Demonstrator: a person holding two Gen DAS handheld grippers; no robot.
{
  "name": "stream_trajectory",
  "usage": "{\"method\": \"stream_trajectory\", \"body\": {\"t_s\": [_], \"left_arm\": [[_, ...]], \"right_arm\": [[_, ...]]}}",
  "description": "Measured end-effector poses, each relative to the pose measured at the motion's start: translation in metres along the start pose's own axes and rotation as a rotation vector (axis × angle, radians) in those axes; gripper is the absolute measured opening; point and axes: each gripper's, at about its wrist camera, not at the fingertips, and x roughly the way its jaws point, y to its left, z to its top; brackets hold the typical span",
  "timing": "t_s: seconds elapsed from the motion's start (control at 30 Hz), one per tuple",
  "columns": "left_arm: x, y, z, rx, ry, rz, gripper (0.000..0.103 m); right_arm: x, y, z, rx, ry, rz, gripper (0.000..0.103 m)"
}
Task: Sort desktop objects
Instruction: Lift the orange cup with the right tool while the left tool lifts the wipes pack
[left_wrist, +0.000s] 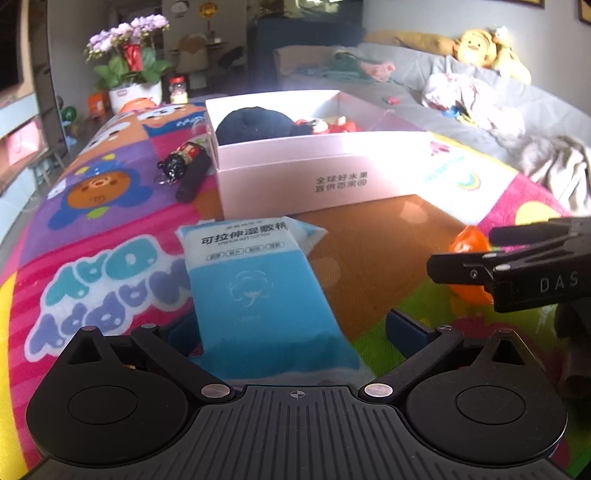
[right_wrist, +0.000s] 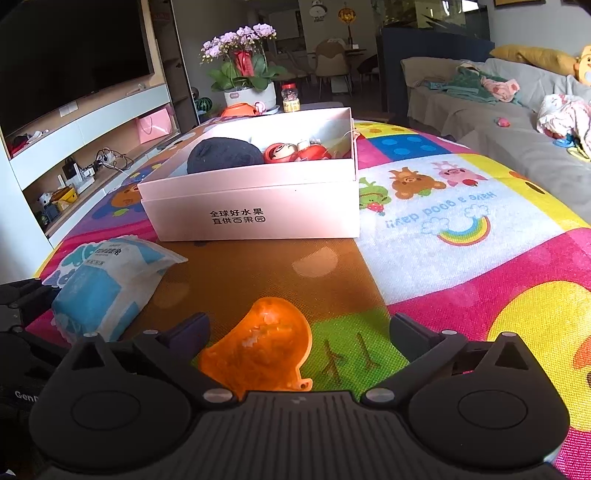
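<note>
A blue and white wet cotton pack (left_wrist: 258, 291) lies flat on the colourful play mat, between the wide-apart fingers of my left gripper (left_wrist: 293, 330); the pads do not press on it. An orange translucent plastic piece (right_wrist: 262, 347) lies on the mat inside my open right gripper (right_wrist: 301, 330), untouched by either finger. Behind both stands a pale pink box (left_wrist: 325, 173) (right_wrist: 251, 206) holding a dark blue round cloth (right_wrist: 221, 155) and a red doll (right_wrist: 282, 151). A small bottle-shaped keychain (left_wrist: 181, 158) and a black cylinder (left_wrist: 192, 181) lie left of the box.
A potted orchid (right_wrist: 243, 70) and a jar (right_wrist: 290, 98) stand beyond the mat's far edge. A grey sofa (right_wrist: 480, 110) with clothes and plush toys runs along the right. A TV cabinet (right_wrist: 74, 122) lines the left wall.
</note>
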Motion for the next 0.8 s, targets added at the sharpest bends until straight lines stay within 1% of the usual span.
{"method": "stream_trajectory", "body": {"t_s": [0.23,0.37,0.43,0.47,0.53,0.6,0.63,0.7,0.77,0.8], "left_arm": [[0.002,0.002,0.004,-0.011,0.03,-0.005,0.103],[0.001,0.002,0.002,-0.01,0.018,-0.01,0.103],[-0.003,0.003,0.001,-0.023,0.003,0.0,0.103],[-0.005,0.003,0.001,-0.029,-0.01,0.02,0.103],[-0.012,0.004,0.002,-0.028,-0.058,0.057,0.103],[-0.016,0.002,0.005,-0.005,-0.104,0.095,0.103],[-0.017,0.001,0.007,0.011,-0.116,0.101,0.103],[-0.014,-0.001,0.012,0.031,-0.113,0.101,0.102],[-0.009,-0.002,0.013,0.043,-0.1,0.102,0.089],[-0.006,-0.002,0.013,0.045,-0.087,0.109,0.073]], "right_arm": [[0.001,0.001,0.0,-0.004,0.006,-0.004,0.103],[0.002,-0.001,-0.001,0.015,0.006,0.001,0.103],[0.002,-0.001,0.0,0.012,0.014,0.001,0.103],[0.003,0.0,0.0,0.001,0.019,0.0,0.103],[0.002,0.0,0.0,-0.005,0.02,0.003,0.103],[0.001,-0.002,0.001,0.005,0.017,0.011,0.103],[0.001,-0.003,0.001,0.013,0.014,0.014,0.103],[-0.001,-0.004,0.0,0.022,0.005,0.015,0.103],[-0.007,-0.004,-0.002,0.028,-0.033,0.007,0.103],[-0.012,-0.003,-0.003,0.022,-0.061,0.009,0.103]]}}
